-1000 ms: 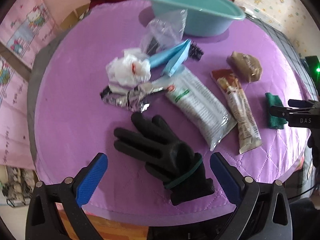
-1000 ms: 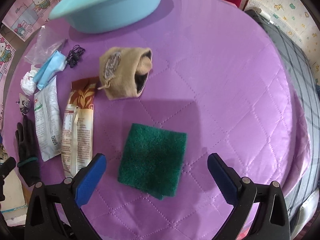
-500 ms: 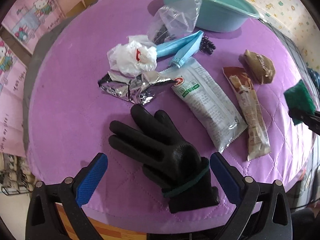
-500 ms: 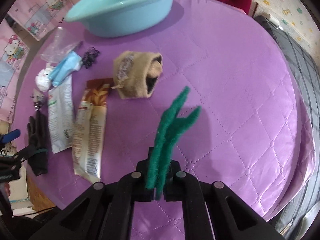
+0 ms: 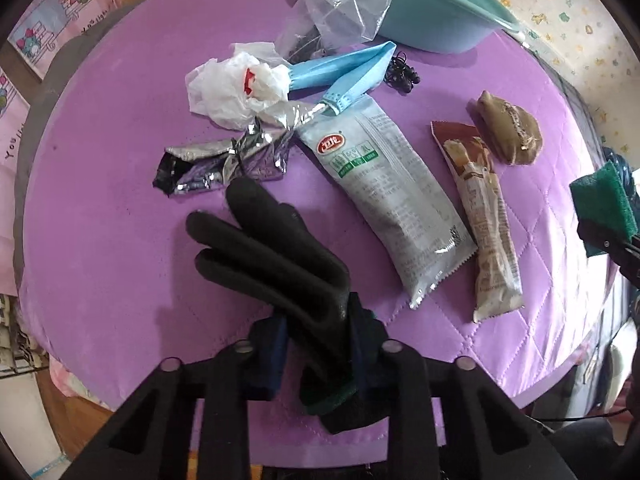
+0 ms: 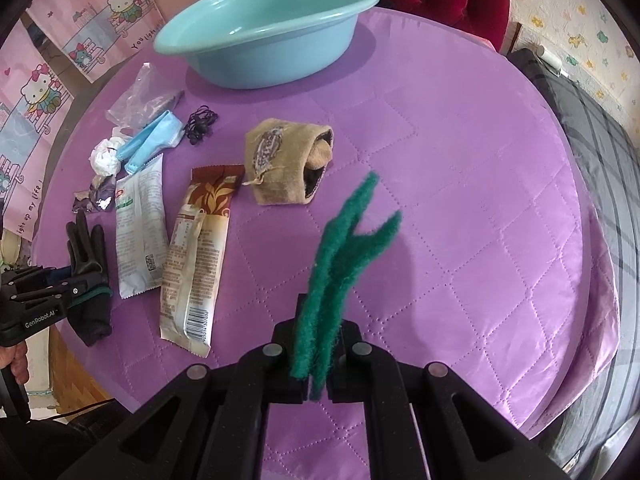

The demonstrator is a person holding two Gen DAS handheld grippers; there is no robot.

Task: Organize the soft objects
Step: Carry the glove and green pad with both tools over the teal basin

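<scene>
Right wrist view: my right fingers (image 6: 316, 364) are clenched on the folded green pad (image 6: 344, 268), lifted off the worktop (image 6: 460, 184), long axis toward 1 o'clock. The basin (image 6: 272, 40) lies at 11 o'clock, nearer this hand. My left fingers (image 5: 320, 356) grip the glove (image 5: 276, 256), pointing 10 o'clock.

A quilted purple satin tablecloth (image 6: 460, 184) gleams under a smooth glossy turquoise plastic basin (image 6: 268, 36), a fuzzy green scouring pad (image 6: 344, 264), a matt black knit glove (image 5: 280, 264) and a crinkled silver foil wrapper (image 5: 224, 158).
</scene>
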